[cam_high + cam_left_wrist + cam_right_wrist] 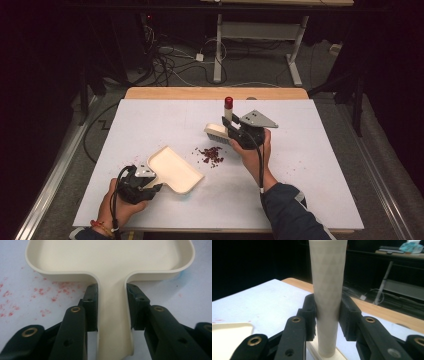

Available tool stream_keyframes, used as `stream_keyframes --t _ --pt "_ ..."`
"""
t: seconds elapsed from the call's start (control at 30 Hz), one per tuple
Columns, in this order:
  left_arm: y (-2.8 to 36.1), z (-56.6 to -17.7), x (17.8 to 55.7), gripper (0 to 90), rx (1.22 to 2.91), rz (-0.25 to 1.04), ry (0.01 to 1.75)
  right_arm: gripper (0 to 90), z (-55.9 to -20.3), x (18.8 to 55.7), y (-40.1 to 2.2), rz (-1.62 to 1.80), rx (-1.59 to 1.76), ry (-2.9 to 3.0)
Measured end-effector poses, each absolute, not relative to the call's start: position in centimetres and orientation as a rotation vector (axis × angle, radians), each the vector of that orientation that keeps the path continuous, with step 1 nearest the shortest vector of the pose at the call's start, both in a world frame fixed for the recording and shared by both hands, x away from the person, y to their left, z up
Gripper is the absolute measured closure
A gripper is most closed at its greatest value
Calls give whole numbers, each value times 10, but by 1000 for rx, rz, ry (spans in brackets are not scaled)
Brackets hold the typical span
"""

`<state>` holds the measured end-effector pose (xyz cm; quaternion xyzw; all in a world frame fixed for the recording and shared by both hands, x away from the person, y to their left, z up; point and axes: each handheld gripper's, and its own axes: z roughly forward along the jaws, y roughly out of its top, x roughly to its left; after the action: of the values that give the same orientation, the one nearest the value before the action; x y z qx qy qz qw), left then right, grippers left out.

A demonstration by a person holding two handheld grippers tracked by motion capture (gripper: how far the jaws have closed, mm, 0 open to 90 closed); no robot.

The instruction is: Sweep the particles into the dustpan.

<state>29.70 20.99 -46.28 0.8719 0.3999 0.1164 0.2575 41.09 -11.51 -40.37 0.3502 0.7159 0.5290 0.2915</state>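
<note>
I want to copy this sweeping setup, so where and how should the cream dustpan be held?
Grip the dustpan by its narrow flat handle, coming from behind the pan's closed back wall, jaws on the handle's two edges. The left gripper is clamped there now, leaving the open lip facing the red crumbs.

The dustpan (110, 255) looks like smooth cream plastic with a soft sheen. The brush handle (327, 290) is matt off-white plastic with a faint faceted texture and a glossy red cap (228, 102). The table (320, 165) has a matt white paper-like cover and a bare wood edge (215, 93).
</note>
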Motion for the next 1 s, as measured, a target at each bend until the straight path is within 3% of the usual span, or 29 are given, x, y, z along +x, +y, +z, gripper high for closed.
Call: stream_keyframes --t 1.0 --pt "175 -464 298 637 2383 298 1111 676 -408 377 -64 1356 1067 1853"
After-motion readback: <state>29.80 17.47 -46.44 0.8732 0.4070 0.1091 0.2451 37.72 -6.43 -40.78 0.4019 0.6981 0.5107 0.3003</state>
